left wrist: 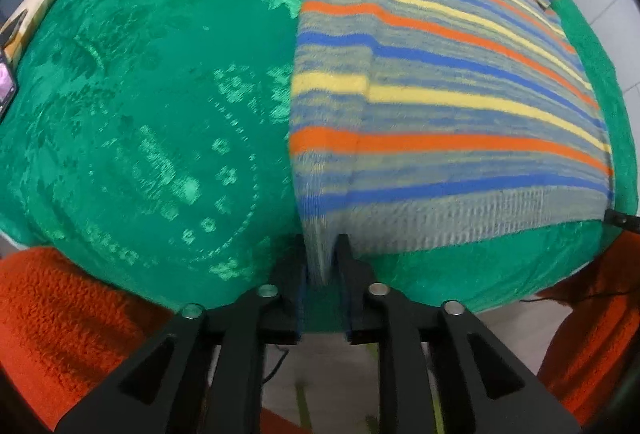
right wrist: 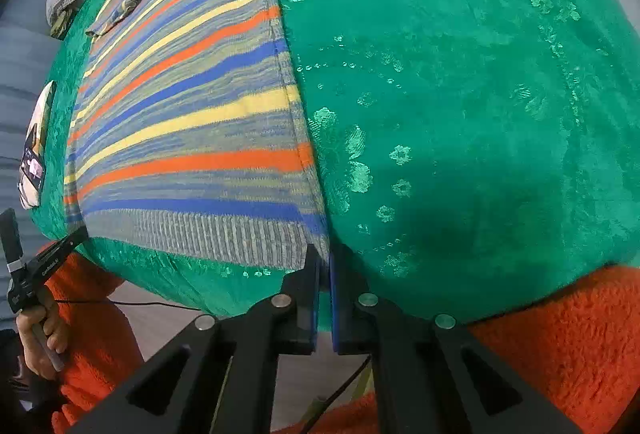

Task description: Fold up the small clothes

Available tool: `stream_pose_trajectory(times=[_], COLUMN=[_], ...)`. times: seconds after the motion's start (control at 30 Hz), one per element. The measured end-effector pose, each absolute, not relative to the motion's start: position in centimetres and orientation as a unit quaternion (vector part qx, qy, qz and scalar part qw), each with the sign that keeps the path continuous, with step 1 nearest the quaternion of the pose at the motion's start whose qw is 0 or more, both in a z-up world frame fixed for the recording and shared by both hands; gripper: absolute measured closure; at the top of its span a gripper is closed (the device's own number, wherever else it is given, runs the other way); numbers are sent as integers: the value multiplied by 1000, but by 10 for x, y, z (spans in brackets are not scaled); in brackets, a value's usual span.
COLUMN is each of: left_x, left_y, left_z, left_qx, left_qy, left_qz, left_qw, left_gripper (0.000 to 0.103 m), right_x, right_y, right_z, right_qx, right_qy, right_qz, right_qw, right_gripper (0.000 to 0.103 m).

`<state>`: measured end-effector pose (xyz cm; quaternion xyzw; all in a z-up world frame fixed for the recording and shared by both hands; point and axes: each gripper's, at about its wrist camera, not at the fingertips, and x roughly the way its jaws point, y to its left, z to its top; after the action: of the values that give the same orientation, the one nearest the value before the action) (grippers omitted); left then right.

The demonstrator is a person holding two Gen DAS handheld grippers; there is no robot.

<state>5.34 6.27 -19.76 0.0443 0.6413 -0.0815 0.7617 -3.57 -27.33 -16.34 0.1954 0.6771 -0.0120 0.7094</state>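
Room: green patterned plush cloth [left wrist: 160, 93] lies bare on both sides of the garment; its near edge rounds off just ahead of both grippers.
Garment: striped knitted sweater in blue, orange and yellow [left wrist: 440, 73] lies flat on the cloth, ribbed hem nearest.
Left gripper [left wrist: 323, 254]: points down; jaws narrowly parted, hem corner between them.
Right gripper [right wrist: 325, 262]: steeply down; jaws closed on the other hem corner.
Sleeves: orange fleece [right wrist: 560, 334].

Both wrist cameras look steeply down along their own black fingers, close over the near edge of the green patterned tablecloth [left wrist: 160, 93]. Both share the striped knit sweater [left wrist: 440, 81]: the left view over its left hem corner, the right over its right.
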Motion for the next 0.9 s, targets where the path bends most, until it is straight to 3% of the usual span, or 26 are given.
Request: stream_pose_trajectory(times=[0.07,0.17,0.3,0.43,0.57,0.8,0.87,0.9], left_x=[48,36,33,42,51,44,44,45], left_y=[69,86,110,123,112,118,122,125], left_z=[-192,-172,-137,-105,-92,-100,-109,-113], left_qx=[69,97,86,23,-15,-8,-4,-5], left_qy=[644,629,594,558,536,553,568,575], left_qz=[-65,-40,0,17,12,33,44,50], left_qw=[759,770,800,829,844,832,822,817], left_gripper=[59,43,33,30,27,24,24,24], right_x=[-39,-38,-1,79,160,257,267,267], right_y=[-274,-279,-289,-267,-232,-204,-231,-248], right_z=[-155,-129,-61,-19,-48,-142,-139,-132], right_qx=[187,149,13,-86,-122,-150,-72,-39], right_qy=[689,693,639,541,493,510,517,508], right_qz=[-15,-9,-21,51,130,110,83,73], right_qw=[700,705,769,835,852,840,849,857], right_gripper=[89,83,79,45,43,47,100,101])
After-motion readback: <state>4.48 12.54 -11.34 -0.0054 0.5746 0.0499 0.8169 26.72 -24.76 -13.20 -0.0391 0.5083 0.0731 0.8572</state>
